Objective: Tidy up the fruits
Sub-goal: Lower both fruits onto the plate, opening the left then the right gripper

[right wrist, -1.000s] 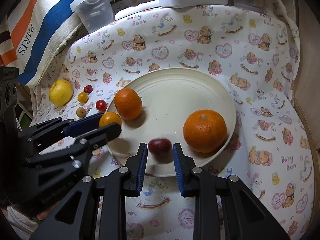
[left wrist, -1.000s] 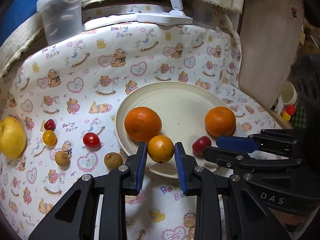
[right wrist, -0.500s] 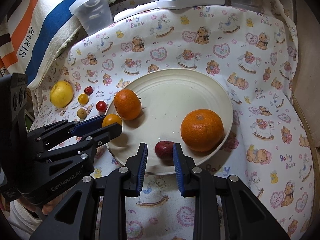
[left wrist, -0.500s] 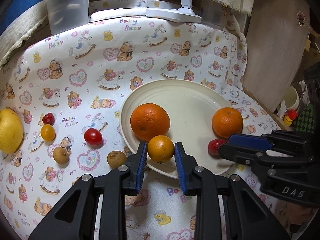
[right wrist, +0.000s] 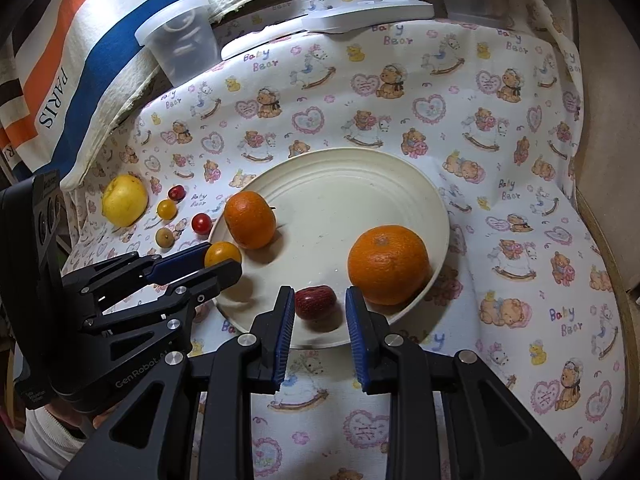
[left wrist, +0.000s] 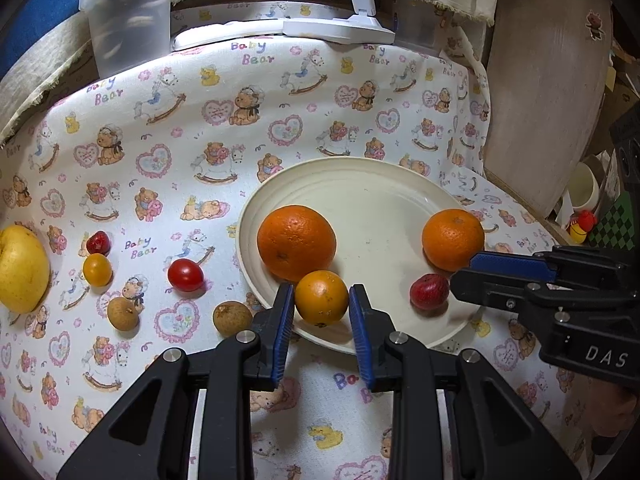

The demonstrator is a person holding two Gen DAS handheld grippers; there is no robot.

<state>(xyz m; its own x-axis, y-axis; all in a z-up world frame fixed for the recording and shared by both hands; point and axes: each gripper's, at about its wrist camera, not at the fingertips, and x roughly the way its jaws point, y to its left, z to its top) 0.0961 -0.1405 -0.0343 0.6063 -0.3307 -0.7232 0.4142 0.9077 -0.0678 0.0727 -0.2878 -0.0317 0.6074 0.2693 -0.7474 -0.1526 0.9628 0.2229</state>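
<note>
My left gripper [left wrist: 321, 290] is shut on a small orange fruit [left wrist: 321, 304] just above the near rim of the cream plate [left wrist: 372, 196]. On the plate lie two big oranges [left wrist: 296, 242] [left wrist: 453, 239] and a dark red fruit [right wrist: 315, 302]. My right gripper [right wrist: 319, 294] is shut and holds nothing. The red fruit rests on the plate at its fingertips, with a gap to the right pad. A yellow apple [left wrist: 22, 268], a red cherry tomato [left wrist: 185, 275] and several small fruits lie on the cloth to the left.
A clear plastic tub [left wrist: 128, 12] and a white lamp base [left wrist: 340, 28] stand at the back edge. A wooden board [left wrist: 548, 80] leans at the right, with a cup [left wrist: 582, 192] beyond it. Striped fabric [right wrist: 60, 80] hangs at the back left.
The red fruit was blurred in motion between the right jaws; it now lies still on the plate. The right gripper drew back a little. The left gripper keeps its hold on the small orange fruit.
</note>
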